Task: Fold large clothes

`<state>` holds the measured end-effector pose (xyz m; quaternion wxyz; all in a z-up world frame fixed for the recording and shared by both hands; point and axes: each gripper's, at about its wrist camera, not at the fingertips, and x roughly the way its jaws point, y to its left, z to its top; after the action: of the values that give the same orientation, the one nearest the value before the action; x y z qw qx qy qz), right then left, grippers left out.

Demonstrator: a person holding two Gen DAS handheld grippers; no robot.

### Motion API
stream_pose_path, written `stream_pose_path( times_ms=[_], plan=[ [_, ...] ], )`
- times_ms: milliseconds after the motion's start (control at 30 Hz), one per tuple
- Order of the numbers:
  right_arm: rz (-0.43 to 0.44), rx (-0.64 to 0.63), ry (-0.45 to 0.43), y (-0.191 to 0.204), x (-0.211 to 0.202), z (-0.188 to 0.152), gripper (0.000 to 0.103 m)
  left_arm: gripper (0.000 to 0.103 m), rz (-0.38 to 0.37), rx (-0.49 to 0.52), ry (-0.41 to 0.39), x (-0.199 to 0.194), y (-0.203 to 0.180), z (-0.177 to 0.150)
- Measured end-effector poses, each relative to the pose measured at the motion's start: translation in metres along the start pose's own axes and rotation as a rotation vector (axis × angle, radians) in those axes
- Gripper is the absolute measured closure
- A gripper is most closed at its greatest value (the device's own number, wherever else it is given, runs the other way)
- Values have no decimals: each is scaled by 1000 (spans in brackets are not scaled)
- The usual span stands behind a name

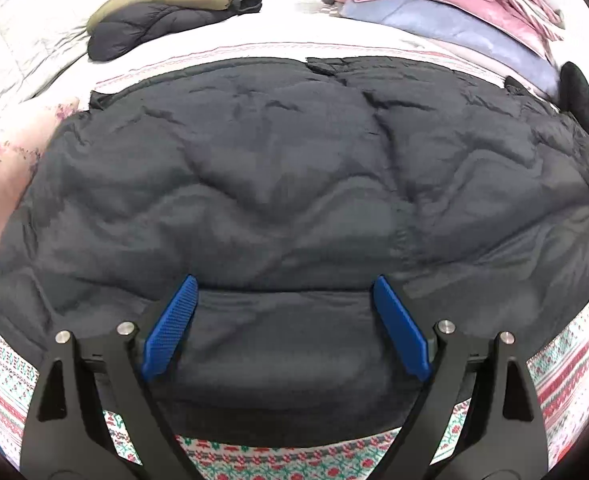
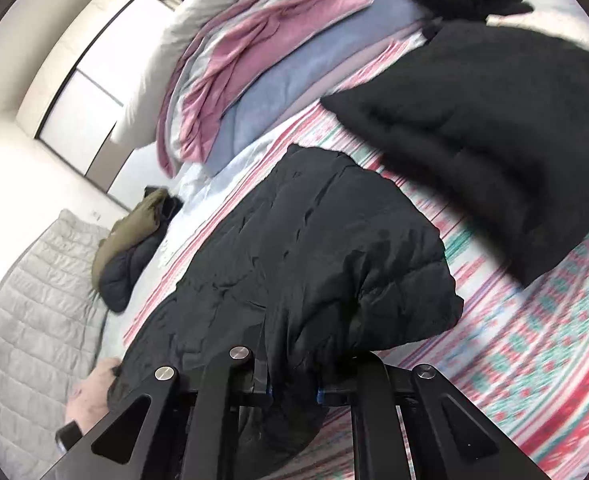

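A dark quilted jacket (image 1: 278,184) lay spread over the patterned sheet (image 1: 566,364) of the bed, puffy and creased, with wavy stitched seams across its padding. The left gripper (image 1: 284,284) hung above the jacket's near edge with its blue ribbed pads (image 1: 172,320) spread wide and nothing between them. In the right wrist view the right gripper (image 2: 292,390) was pinched on a bunched fold of the jacket (image 2: 302,264), which rose in a ridge from the sheet (image 2: 534,360); its pads were almost wholly buried in the cloth, only slivers of blue showing. A second black padded piece (image 2: 486,128) lay beyond, blurred, and whether it joined the jacket could not be told. At the far end a stack of pink and blue bedding (image 1: 446,4) lay heaped, and an olive and navy coat (image 1: 162,16) sat rolled on the white cover. A grey quilted blanket (image 2: 26,320) lay at the left side, cut off by the rim. A pale shape (image 2: 90,396) beside the right gripper was too blurred to identify.
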<state>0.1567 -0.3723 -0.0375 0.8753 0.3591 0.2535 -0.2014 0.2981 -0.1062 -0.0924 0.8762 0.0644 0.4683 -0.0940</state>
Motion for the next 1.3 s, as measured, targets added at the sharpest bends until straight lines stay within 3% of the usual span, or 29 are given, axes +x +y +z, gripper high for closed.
stream_pose_path(
  times_ms=[133,233,400,600,900,1033,1100,1300],
  plan=[
    [-87,-35,-101,-8,-27,12,91,13,-19,21,0,-5,-8,-2],
    [-105,-70,-139,-9,-39,15,91,13,-21,33,-1,-6,-12,-3],
    [-149,-251,-208,23,-50,4,91,13,-26,19,15,-3,-7,-1],
    [-119,-266,-224,26,-54,1,91,13,-27,6,7,-3,-9,0],
    [-52,-359,-295,58,-67,-10,91,13,-26,102,-13,-8,-45,-16],
    [-13,-438,-315,76,-72,-22,91,13,73,229,-47,-8,-73,-29],
    [10,-510,-331,91,-75,-33,91,13,82,236,-43,-4,-76,-30],
    [24,-590,-352,116,-78,-51,91,13,21,208,-16,-3,-67,-23]
  ],
)
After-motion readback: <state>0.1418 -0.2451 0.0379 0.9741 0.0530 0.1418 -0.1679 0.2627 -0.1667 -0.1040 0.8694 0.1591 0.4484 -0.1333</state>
